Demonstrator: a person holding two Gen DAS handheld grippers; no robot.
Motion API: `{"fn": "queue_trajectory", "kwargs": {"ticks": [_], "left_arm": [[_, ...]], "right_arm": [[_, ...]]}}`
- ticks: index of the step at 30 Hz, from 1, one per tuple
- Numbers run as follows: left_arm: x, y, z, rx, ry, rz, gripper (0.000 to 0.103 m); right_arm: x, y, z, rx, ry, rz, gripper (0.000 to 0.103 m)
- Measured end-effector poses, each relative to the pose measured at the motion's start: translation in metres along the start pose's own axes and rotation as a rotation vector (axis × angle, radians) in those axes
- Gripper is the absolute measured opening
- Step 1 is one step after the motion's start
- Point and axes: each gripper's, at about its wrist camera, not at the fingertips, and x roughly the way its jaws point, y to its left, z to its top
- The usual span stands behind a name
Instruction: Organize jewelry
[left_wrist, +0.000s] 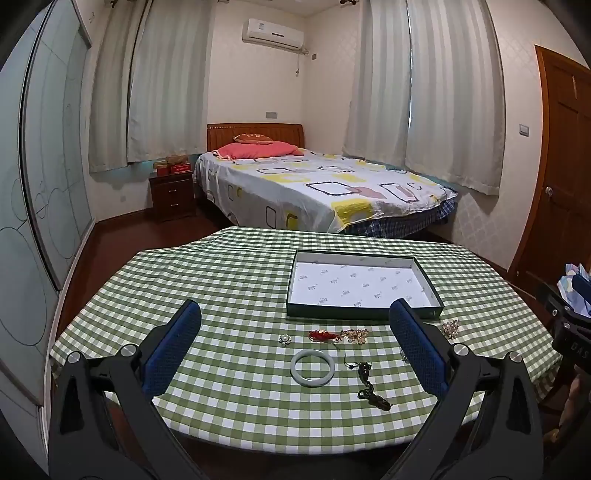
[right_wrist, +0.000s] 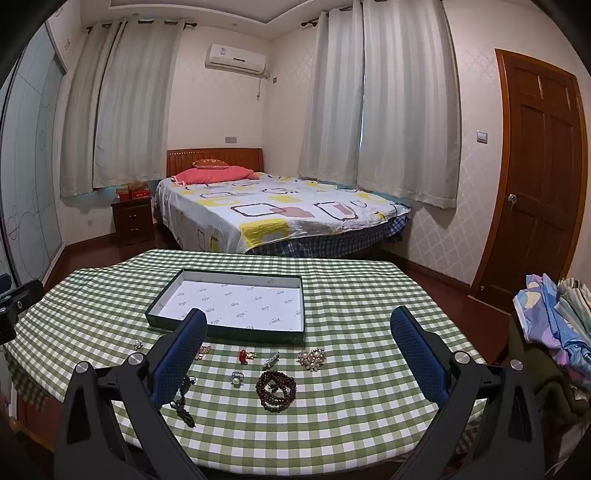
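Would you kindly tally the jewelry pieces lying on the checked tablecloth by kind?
Bracelets: 2 (pale bangle, dark beads)
Ring: 1
Corded pendant: 1
Small ornaments: 5 (pearl flower, pearl cluster, gold cluster, red knot, silver clip)
Total: 9

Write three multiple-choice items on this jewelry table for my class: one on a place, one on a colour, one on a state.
1. Where does the pale green jade bangle lie?
A. in the box
B. on the checked tablecloth, nearer the camera than the box
C. on the bed

2. What colour is the round coil of wooden prayer beads?
A. dark brown
B. white
C. blue

3. What state is the shallow dark green box with white lining in?
A. lidded
B. open, with jewelry inside
C. open, with nothing inside

Key:
1 B, the cloth shows through its ring.
2 A, the beads look reddish-brown.
3 C, only printed lining shows.
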Motion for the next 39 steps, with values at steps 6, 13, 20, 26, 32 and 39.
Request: {"fn": "queue_trajectory", "kwargs": {"ticks": [6, 13, 20, 26, 32, 39], "left_arm": [[-0.0040, 0.0052, 0.0035, -0.006, -0.003, -0.007, 0.099], [-0.0044, 0.0051, 0.0030, -0.008, -0.002, -0.006, 0.099], [-0.0030, 0.0079, 0.0017, -0.016, 0.005, -0.007, 0.099], [-0.0030, 0.0083, 0.0013, -0.017, 0.004, -0.008, 0.099], [-0.0030, 0.0078, 0.0018, -0.017, 0.006, -0.007, 0.099], [-0.0027, 0.0081, 0.0010, -0.019, 0.007, -0.008, 0.099]], "right_arm": [[0.0001, -0.0001, 0.0008, 0.001, -0.001, 0.001, 0.097], [0.0000, 0.0001, 0.0009, 0.001, -0.001, 0.001, 0.097], [0.0000, -0.0005, -0.0001, 0.001, -0.001, 0.000, 0.097], [0.0008, 0.0010, 0.0008, 0.001, -0.001, 0.001, 0.097], [0.0007, 0.0011, 0.0008, 0.001, -0.002, 0.001, 0.097], [0.0008, 0.0011, 0.0007, 0.000, -0.003, 0.001, 0.097]]}}
